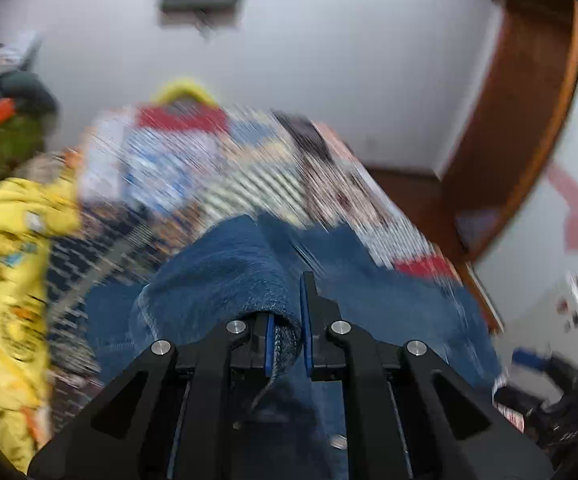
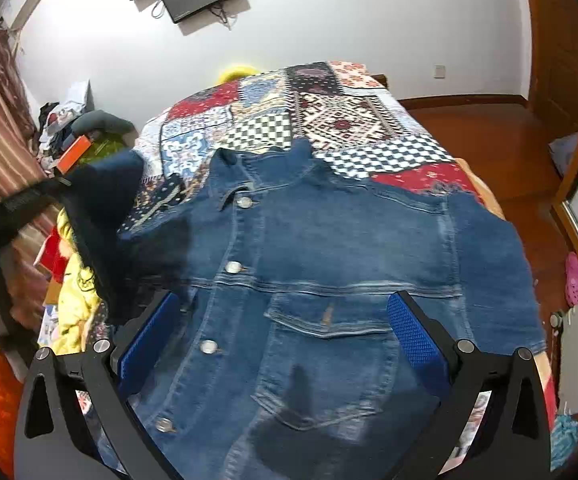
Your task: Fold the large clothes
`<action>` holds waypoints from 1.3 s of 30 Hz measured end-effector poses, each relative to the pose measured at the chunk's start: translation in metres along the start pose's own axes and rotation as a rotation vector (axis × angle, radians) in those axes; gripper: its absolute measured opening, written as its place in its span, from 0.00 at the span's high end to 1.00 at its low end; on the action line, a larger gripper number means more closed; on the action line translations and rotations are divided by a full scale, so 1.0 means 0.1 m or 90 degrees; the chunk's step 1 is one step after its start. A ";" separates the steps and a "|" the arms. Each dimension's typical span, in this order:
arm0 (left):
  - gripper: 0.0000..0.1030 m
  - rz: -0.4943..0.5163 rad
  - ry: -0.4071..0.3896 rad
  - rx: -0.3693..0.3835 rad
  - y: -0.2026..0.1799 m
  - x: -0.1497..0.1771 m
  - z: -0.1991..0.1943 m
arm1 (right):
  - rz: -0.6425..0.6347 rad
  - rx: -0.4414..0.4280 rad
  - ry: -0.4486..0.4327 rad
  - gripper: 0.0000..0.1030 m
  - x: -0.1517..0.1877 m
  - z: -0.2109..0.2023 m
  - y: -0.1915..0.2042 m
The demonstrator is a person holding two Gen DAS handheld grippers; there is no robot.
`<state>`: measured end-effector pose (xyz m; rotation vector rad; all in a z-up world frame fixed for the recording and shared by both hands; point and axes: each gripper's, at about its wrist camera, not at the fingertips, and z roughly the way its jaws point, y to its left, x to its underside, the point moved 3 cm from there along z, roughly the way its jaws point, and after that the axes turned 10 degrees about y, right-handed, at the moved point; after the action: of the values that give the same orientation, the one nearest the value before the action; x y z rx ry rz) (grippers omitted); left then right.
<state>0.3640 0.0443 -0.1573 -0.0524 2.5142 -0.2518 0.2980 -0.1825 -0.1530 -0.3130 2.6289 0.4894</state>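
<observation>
Here a denim jacket lies front-up, buttoned, across the near end of a patchwork-covered bed, collar toward the far edge. The left gripper has its jaws clenched on a thick denim fold, probably a sleeve; the right gripper hovers released over the chest pocket. The cloth looks heavy, soft and stiff-seamed, best pinched at hems or cuffs. Motion blur smears the left view; the jacket's hem is cut off.
</observation>
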 end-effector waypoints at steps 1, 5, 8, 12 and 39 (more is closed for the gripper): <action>0.90 0.017 0.030 0.004 -0.14 0.08 0.17 | 0.001 0.003 0.002 0.00 0.01 -0.01 -0.05; 0.90 0.088 0.137 0.018 -0.62 0.46 0.78 | 0.010 0.029 0.014 0.00 0.08 -0.01 -0.26; 0.90 0.133 0.203 0.008 -0.85 0.74 1.05 | 0.017 0.045 0.024 0.00 0.14 -0.02 -0.40; 0.85 0.151 0.239 -0.008 -0.93 0.94 1.14 | 0.025 0.060 0.042 0.00 0.21 0.00 -0.54; 0.18 -0.115 0.137 -0.143 1.55 1.68 -0.26 | -0.324 0.109 0.154 0.00 0.12 1.12 1.21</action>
<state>0.2152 0.1853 -0.2615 -0.3621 2.7444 -0.0479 0.2951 -0.0305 -0.2180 -1.0017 2.6499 0.0568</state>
